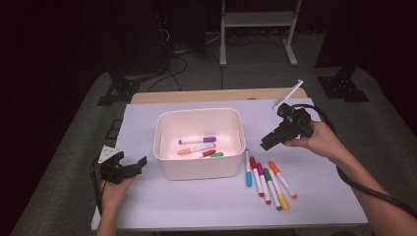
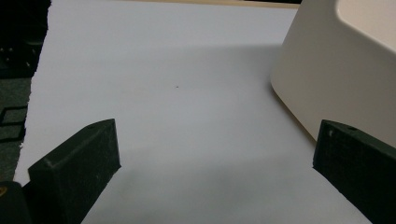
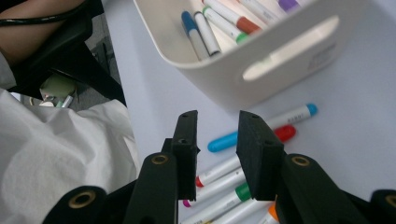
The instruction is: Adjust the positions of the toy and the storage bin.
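Markers [image 1: 268, 181] are lying in a loose row on the surface [image 1: 147, 201], just below my right gripper [image 1: 269, 141], long axes running away from me, beside the white bin [image 1: 199, 169]. I am holding that gripper's jaws narrowly parted, pinching nothing. My left gripper [image 1: 129, 167], spread wide, is resting well apart. My jaws are hiding parts of the markers in the right gripper view.

smooth matt white plastic bin [image 1: 199, 169], glossy plastic markers [image 1: 268, 183]
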`<state>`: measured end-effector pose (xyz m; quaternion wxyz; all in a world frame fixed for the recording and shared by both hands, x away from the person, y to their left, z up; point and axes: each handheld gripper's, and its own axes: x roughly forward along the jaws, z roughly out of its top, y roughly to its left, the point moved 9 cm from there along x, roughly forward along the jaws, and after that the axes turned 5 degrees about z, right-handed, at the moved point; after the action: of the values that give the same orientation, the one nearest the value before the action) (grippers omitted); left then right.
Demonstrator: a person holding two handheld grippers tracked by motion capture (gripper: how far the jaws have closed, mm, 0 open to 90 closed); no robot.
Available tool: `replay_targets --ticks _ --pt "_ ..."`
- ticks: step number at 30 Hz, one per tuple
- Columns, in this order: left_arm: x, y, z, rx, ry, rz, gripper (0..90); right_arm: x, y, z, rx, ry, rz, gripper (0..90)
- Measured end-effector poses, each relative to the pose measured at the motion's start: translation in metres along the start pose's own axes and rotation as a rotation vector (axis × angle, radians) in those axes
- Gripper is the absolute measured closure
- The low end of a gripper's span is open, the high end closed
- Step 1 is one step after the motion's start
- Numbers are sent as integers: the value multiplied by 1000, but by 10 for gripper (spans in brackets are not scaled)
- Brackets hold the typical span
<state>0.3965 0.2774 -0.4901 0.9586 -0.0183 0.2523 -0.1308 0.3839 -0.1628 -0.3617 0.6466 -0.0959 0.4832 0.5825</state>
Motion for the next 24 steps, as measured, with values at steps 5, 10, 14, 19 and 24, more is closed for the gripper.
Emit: replay_targets --ticks 5,10,14,19,24 --pt "0 2 0 -1 0 3 0 4 -16 -27 49 -19 1 674" --pt "-1 3 -1 -4 1 6 0 18 -34 -58 102 -6 -14 663" --pt "-1 3 -1 -4 3 6 0 28 -45 -77 142 -3 -9 663" --pt "-1 3 -1 -2 5 7 0 38 -56 -96 174 1 -24 649" --pt "-2 2 -1 -2 3 6 0 47 -63 -111 192 -7 -25 648"
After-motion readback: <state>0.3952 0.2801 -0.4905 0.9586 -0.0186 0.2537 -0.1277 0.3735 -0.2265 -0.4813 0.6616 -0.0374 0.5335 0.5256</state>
